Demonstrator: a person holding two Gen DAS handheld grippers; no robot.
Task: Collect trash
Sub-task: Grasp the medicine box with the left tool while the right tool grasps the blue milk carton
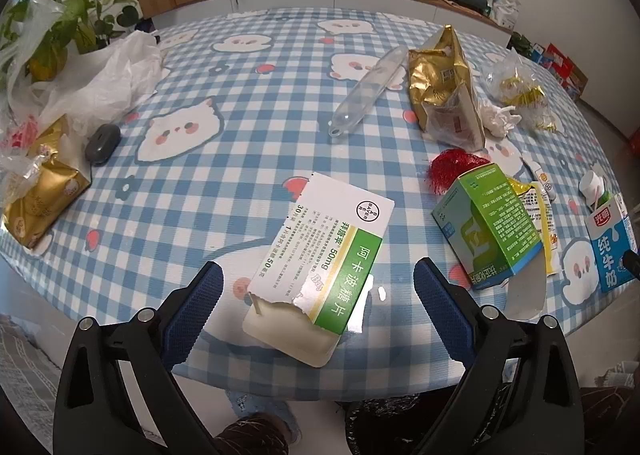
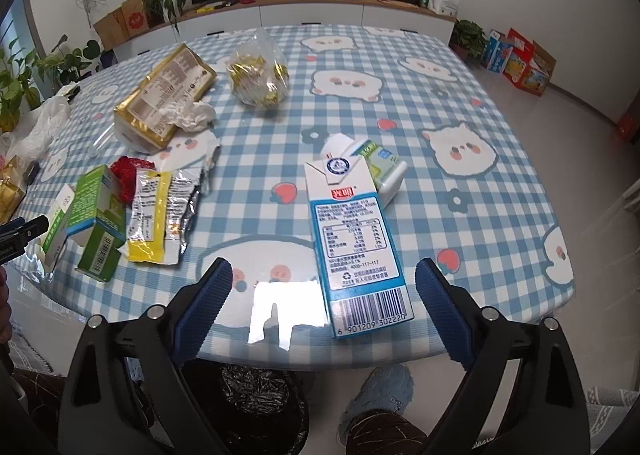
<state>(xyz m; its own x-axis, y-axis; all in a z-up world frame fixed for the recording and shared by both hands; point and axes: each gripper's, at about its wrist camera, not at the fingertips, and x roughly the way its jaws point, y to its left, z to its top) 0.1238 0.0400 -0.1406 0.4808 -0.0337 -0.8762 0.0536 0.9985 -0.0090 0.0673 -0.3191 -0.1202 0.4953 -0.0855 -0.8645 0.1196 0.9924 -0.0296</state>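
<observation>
Barely started; my left gripper (image 1: 318, 287) gapes around the torn white-green cardboard medicine box (image 1: 320, 263); my right gripper (image 2: 324, 287) gapes around the blue-white milk carton (image 2: 354, 239); nothing gripped, litter everywhere.

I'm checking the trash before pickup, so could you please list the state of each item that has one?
White-green medicine box: lying flat, end torn open.
Milk carton: lying on its side.
Left gripper: open, around the box.
Right gripper: open, around the carton.
Snack wrapper: flattened, torn open.

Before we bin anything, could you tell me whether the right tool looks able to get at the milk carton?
Probably yes: the milk carton lies flat between the right tool's open jaws, nothing covering it.
</observation>
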